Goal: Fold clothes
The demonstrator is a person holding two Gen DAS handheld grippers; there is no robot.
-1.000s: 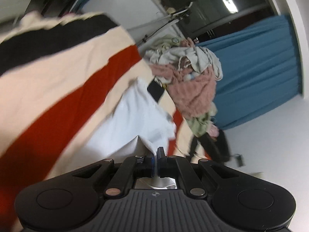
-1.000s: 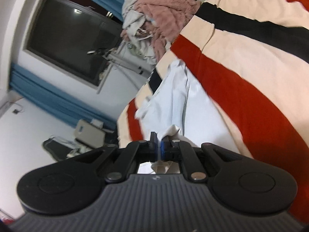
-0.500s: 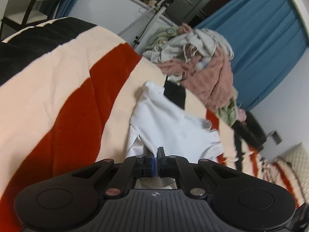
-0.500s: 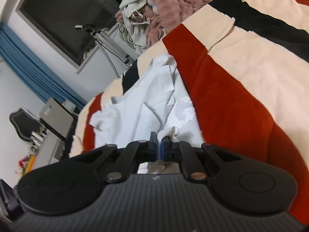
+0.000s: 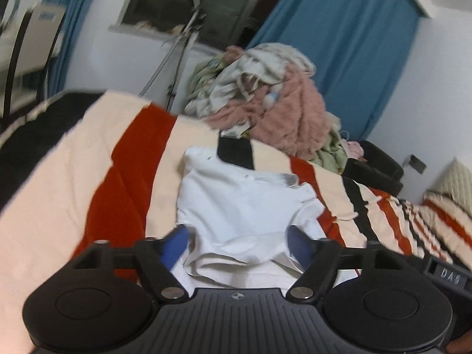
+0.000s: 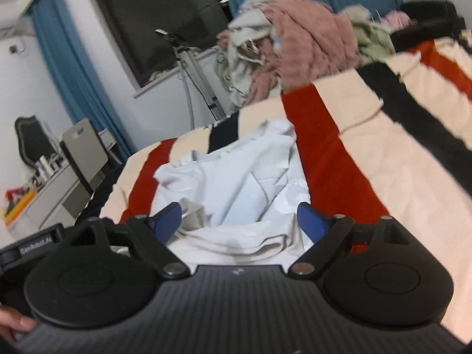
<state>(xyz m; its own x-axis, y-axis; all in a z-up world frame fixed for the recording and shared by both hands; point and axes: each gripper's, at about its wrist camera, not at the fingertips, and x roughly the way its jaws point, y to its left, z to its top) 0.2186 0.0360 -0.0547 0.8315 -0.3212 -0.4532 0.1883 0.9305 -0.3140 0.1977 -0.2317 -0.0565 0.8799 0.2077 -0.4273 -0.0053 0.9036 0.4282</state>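
On the bed, through the left wrist view, we see the white shirt [image 5: 244, 203] lying rumpled on the striped blanket [image 5: 124, 177], its near hem between the spread blue pads of our left claw [image 5: 237, 243], which is open and grips nothing. A heap of clothes [image 5: 274, 106] sits beyond. In the right wrist view, our right claw [image 6: 240, 221] is likewise open over the shirt's crumpled near edge [image 6: 236, 183].

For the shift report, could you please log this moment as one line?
left gripper: open | right gripper: open | white shirt: lying on striped blanket
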